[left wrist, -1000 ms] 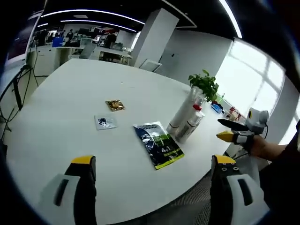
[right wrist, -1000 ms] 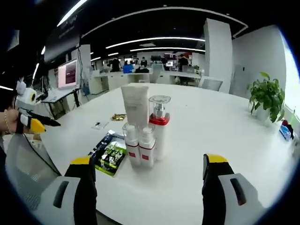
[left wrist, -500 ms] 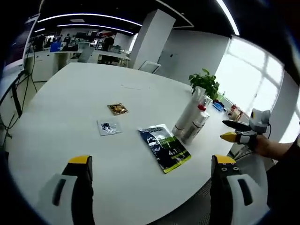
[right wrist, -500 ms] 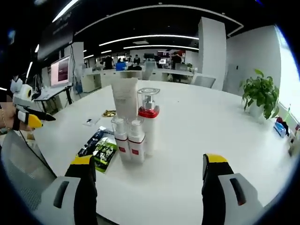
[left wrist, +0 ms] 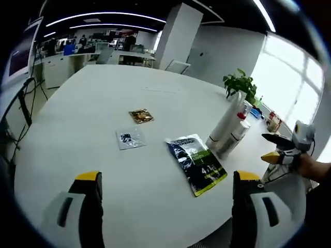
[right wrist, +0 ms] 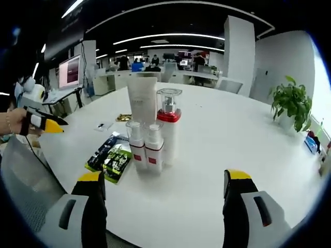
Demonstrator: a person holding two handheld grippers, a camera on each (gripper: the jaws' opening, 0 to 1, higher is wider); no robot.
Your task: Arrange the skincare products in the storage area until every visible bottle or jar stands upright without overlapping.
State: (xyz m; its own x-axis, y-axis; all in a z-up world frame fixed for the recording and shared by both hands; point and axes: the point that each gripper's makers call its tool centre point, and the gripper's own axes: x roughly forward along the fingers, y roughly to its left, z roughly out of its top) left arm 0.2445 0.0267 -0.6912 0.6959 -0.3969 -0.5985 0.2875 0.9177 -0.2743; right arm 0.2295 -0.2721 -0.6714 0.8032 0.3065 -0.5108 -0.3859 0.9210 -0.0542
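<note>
Four skincare products stand upright in a tight cluster on the white round table [right wrist: 222, 150]: a tall white tube [right wrist: 142, 99], a clear pump bottle with a red collar [right wrist: 168, 126], and two small white bottles with red labels [right wrist: 137, 147] [right wrist: 154, 149] in front. From the left gripper view the same cluster [left wrist: 229, 133] stands near the table's right edge. My right gripper [right wrist: 164, 178] is open and empty, short of the bottles. My left gripper [left wrist: 167, 178] is open and empty over the near table edge. Each gripper is also visible in the other's view, the left gripper [right wrist: 40, 122] and the right gripper [left wrist: 283, 151], both held off the table.
A dark green flat packet [left wrist: 197, 164] lies beside the bottles. A silvery sachet [left wrist: 130, 138] and a gold sachet [left wrist: 140, 116] lie further in. A potted plant [right wrist: 292, 99] stands at the table's far side. Desks and a monitor [right wrist: 68, 72] are behind.
Both cameras have shifted a little; the left view has swung so the packet and sachets sit more centred. Bottles, packet and sachets have not moved. Both grippers stay open.
</note>
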